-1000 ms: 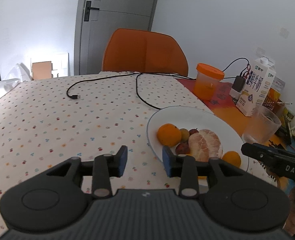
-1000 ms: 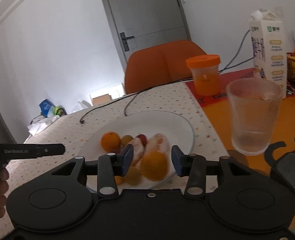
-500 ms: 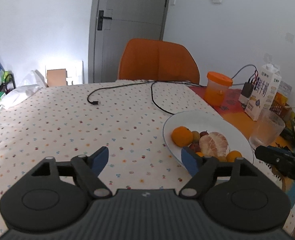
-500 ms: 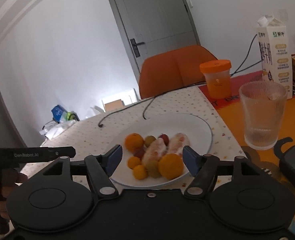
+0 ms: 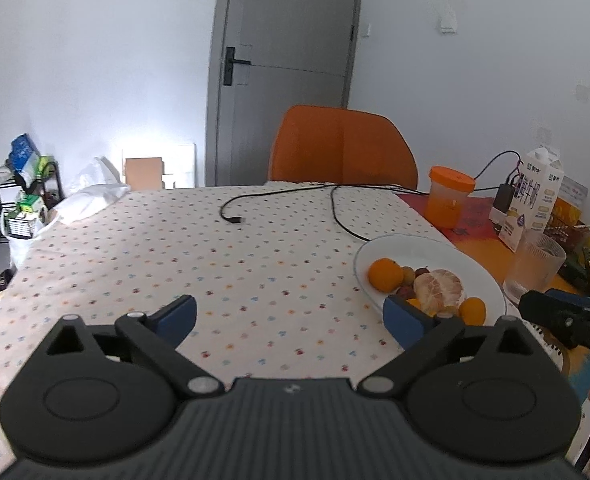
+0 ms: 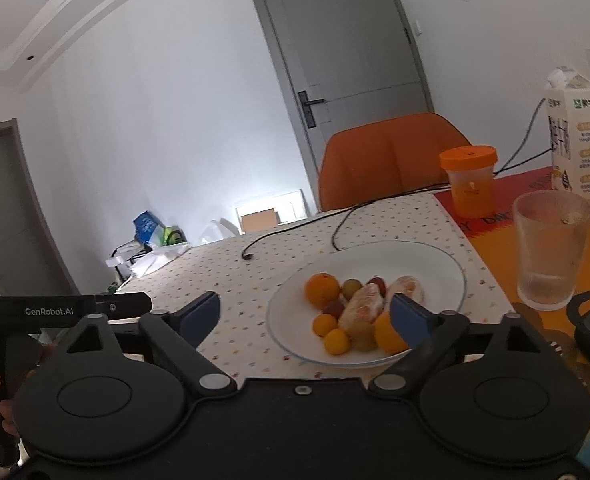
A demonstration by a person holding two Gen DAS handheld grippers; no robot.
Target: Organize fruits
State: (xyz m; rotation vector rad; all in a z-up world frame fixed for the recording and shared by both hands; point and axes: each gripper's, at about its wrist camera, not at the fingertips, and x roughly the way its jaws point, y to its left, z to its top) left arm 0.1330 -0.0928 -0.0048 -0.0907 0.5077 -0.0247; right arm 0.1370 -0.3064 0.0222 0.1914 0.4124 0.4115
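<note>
A white plate holds an orange, a peeled pomelo, small kumquats and small dark and green fruits. My left gripper hovers over the dotted tablecloth, left of the plate; its jaws are opening wide with nothing between them. My right gripper hangs before the plate's near-left rim, its jaws also opening, empty, its right finger overlapping the fruit in view.
A ribbed glass stands right of the plate on an orange mat, with an orange-lidded jar and a milk carton behind. A black cable crosses the cloth. An orange chair sits at the far edge.
Both grippers have opened from nearly shut to wide and drawn back and up from the plate. The fruit stays on the plate.
</note>
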